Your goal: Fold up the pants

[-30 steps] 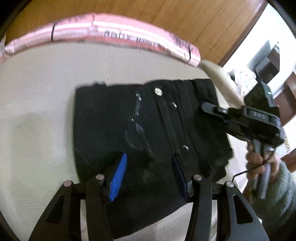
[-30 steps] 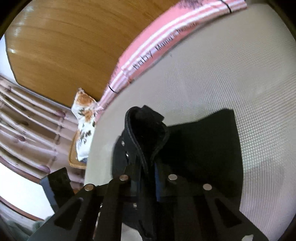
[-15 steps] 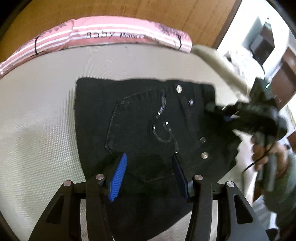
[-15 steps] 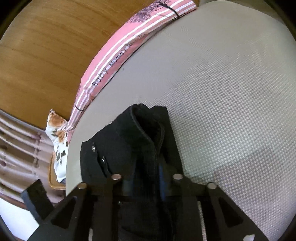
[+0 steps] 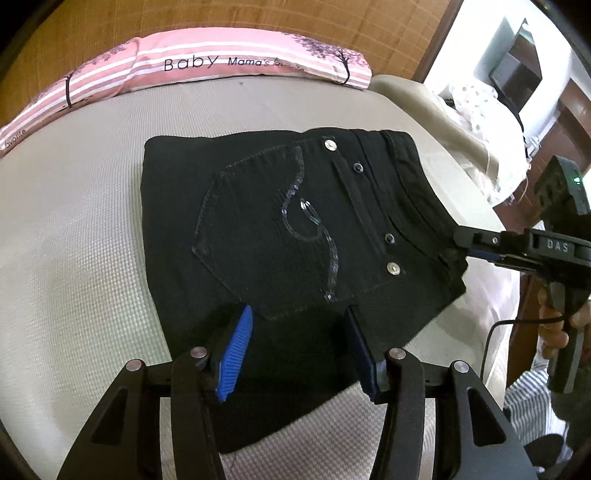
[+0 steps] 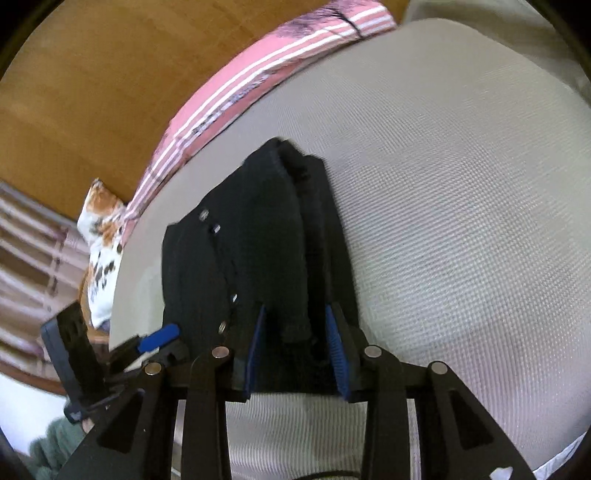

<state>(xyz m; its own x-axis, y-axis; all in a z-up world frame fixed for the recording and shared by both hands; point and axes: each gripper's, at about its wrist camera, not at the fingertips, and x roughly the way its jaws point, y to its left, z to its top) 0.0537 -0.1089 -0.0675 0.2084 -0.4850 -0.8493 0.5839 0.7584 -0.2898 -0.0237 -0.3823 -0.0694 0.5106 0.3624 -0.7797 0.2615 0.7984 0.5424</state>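
Observation:
Black pants [image 5: 280,236] lie folded flat on a beige mattress [image 5: 74,240], back pocket with sequin trim facing up. My left gripper [image 5: 297,343] is open, its blue pads over the near edge of the pants. My right gripper [image 6: 295,343] is open too, its pads on either side of the waistband edge of the pants [image 6: 258,251]. In the left wrist view the right gripper [image 5: 465,240] sits at the pants' right corner. The left gripper [image 6: 159,339] shows at the lower left of the right wrist view.
A pink striped pillow [image 5: 221,62] lies along the far edge of the mattress against a wooden headboard [image 5: 258,18]. A floral cushion [image 6: 99,240] lies beyond the mattress. The mattress edge [image 5: 461,155] drops off on the right.
My right gripper has opened and let the raised waistband drop; the pants now lie flat. My left gripper has stayed open at the near edge.

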